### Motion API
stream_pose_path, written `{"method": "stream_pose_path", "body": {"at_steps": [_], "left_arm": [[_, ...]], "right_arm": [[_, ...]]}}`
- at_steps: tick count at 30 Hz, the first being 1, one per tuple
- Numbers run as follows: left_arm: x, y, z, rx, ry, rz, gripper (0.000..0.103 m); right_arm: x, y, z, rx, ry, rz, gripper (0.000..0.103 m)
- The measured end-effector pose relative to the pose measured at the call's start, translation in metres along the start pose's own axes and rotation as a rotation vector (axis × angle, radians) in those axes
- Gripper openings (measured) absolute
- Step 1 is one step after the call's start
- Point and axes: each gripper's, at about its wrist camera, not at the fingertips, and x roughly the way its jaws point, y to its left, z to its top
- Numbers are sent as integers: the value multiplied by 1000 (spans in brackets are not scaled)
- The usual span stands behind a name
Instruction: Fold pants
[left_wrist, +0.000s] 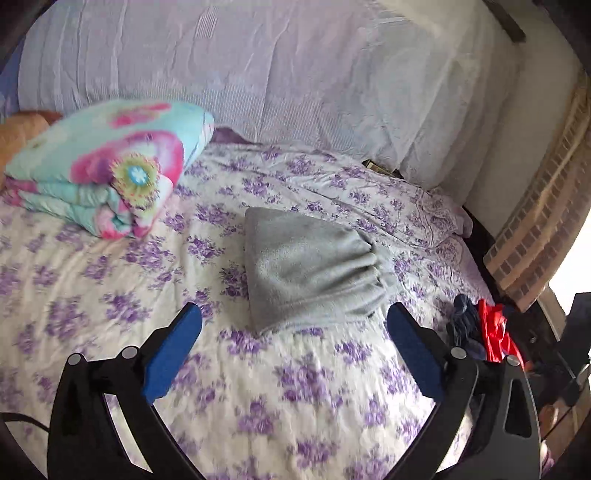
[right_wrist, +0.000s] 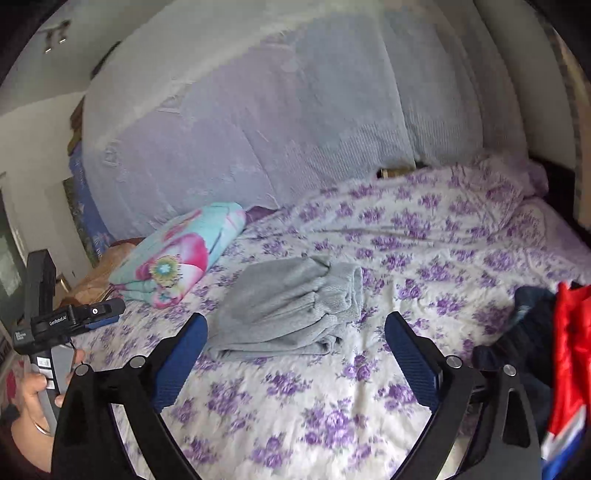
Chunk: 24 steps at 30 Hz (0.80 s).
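Note:
Grey fleece pants (left_wrist: 310, 267) lie folded into a compact stack on the floral bedsheet (left_wrist: 295, 387), waistband to the right. They also show in the right wrist view (right_wrist: 288, 310). My left gripper (left_wrist: 293, 314) is open and empty, its blue pads held just short of the stack's near edge. My right gripper (right_wrist: 295, 325) is open and empty, also just short of the pants. The left gripper shows at the far left of the right wrist view (right_wrist: 99, 314), held in a hand, away from the pants.
A folded floral blanket (left_wrist: 110, 166) lies at the back left, also seen in the right wrist view (right_wrist: 181, 254). Dark blue and red clothes (left_wrist: 480, 328) are piled at the bed's right edge (right_wrist: 546, 332). A white cover (left_wrist: 258, 74) hangs behind the bed.

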Motion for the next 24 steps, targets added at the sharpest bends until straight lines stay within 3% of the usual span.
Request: {"method": "stream_pose_path", "body": {"at_steps": [4,7,11,13,15,17,21,24], "left_arm": [[-104,-41,-32,89,-93,-40,98],[-176,-57,-51,96,-196,1,98],[-247,-82,-85,159,-287,9,98],[-250,-89,-106,196,-281,16,98],[-228,-88,-131,194,-210,33,98],[-199,-82,-156,173,-137,50,98],[-151,-66,-200,135,-76,104,98],[-127,-57,-222,127,-20,156,98]], "right_arm": [[-113,34,-9,-109,-102,54,99],[-190,51,-14,-166,-167,92,99],[-251,59,-25,-169,-212,127,100],[-257,61,-39,-166,-192,121,100],[-247,62,-60,-166,-160,70,99],[-226,59,-86,-141,-122,-9,99],[-180,47,-144,-55,-36,-65,99],[-160,45,-180,-58,5,-144,99]]}}
